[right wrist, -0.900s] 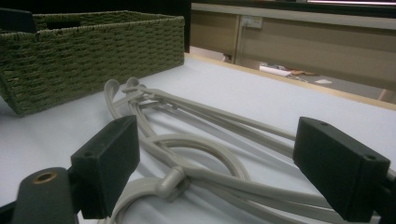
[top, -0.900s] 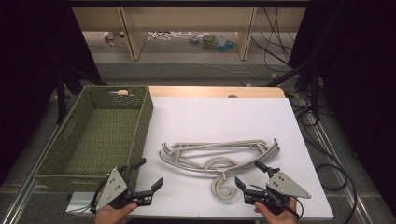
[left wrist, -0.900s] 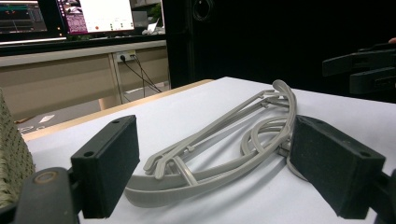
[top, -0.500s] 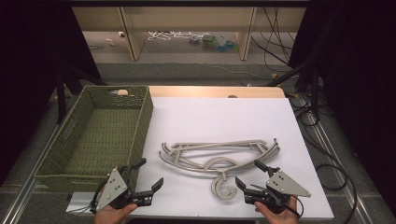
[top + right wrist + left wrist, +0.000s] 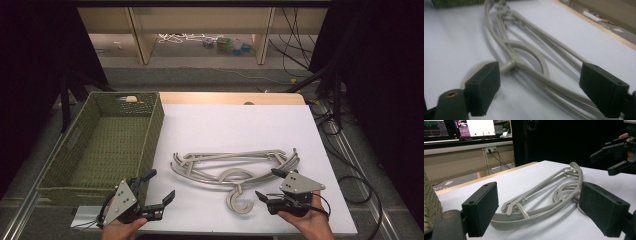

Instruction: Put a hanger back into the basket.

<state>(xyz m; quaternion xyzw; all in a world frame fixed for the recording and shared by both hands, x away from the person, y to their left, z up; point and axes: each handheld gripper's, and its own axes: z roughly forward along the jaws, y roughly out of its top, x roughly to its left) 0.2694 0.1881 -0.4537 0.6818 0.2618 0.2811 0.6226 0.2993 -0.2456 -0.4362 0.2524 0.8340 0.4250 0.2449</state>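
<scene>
Both tools, left (image 5: 161, 189) and right (image 5: 267, 184), wide open, holding nothing. Tangled hangers (image 5: 235, 167) on worktop (image 5: 310, 130): could easily snag, dragging all together.

A green woven basket (image 5: 102, 150) sits on the table's (image 5: 220, 98) left side, off the white mat (image 5: 240, 125). Behind the table, 2 monitors (image 5: 459, 128) glow.

Pale grey plastic is seen in the hangers (image 5: 235, 167) ahead of the black-jawed grippers. A woven olive-green pattern is shown by the basket (image 5: 90, 185) beside the left gripper (image 5: 152, 192); plain white is shown by the table sheet (image 5: 240, 125).
</scene>
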